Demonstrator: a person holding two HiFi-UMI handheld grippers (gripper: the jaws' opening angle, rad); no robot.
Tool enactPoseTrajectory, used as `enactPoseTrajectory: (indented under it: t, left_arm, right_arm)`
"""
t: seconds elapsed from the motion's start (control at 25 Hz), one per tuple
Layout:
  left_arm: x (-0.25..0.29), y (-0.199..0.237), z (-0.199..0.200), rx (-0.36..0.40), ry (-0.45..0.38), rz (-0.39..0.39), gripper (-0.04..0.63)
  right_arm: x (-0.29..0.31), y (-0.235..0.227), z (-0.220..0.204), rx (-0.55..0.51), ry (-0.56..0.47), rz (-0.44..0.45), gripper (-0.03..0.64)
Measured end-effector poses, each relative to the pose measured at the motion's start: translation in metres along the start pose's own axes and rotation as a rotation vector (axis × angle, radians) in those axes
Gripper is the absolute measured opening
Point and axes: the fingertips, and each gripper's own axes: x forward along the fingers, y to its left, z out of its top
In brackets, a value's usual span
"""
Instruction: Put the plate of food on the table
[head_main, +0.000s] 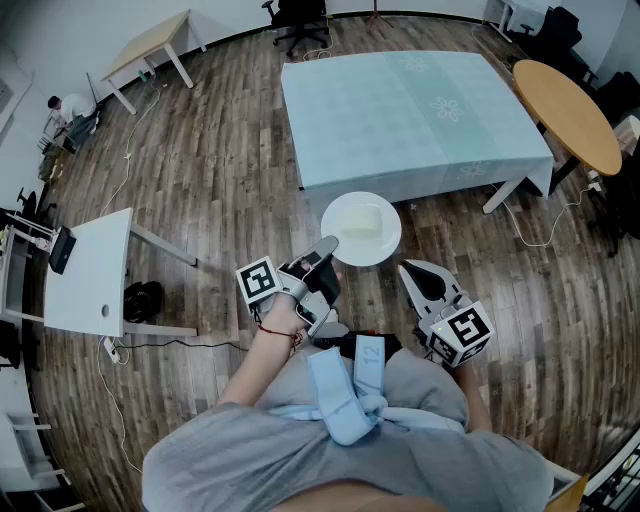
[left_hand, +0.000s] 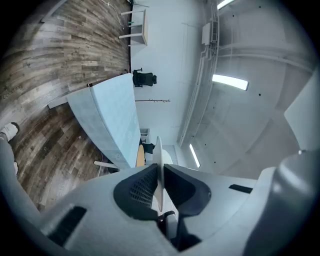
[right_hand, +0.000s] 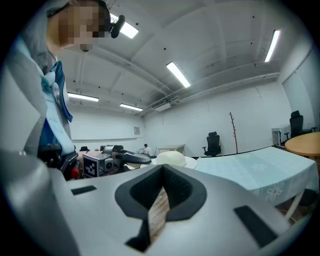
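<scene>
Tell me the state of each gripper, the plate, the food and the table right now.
left gripper: shut on the plate at its rim.
right gripper: shut, holding nothing.
plate: held in the air over the floor, not yet on the table.
food: sitting on the plate.
table: covered with a pale blue cloth.

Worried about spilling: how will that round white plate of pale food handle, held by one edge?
Likely stiff: the round white plate looks flat though the left gripper clamps only its rim. Probably tip-prone, since the pale food mound sits beyond that grip.
</scene>
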Motion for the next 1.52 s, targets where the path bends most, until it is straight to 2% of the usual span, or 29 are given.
enactPoseTrajectory:
  t: [0.6,0.84,1.0,1.52]
  left_arm:
    - [-0.013,0.004,-0.01,-0.011,-0.002,-0.004,0.031]
    - [-0.013,0.0,-0.012,-0.004,-0.006,-0.007,0.031]
    - [-0.014,-0.001,-0.011,-0.007,-0.012,-0.006,0.031]
    - [-0.015,-0.003,-0.022,-0.019,-0.003,-0.012,0.031]
  right_arm:
    - [-0.008,0.015,-0.002,-0.002,0.004,0.015,0.031]
    - [-0.011,0.016,0.01,0.06,-0.062,0.055,0.034]
    - [-0.012,0.015,0.011,0.04,-0.066,0.043,0.034]
    - [-0.019,0.011,0.01,0.065,-0.089,0.03,0.034]
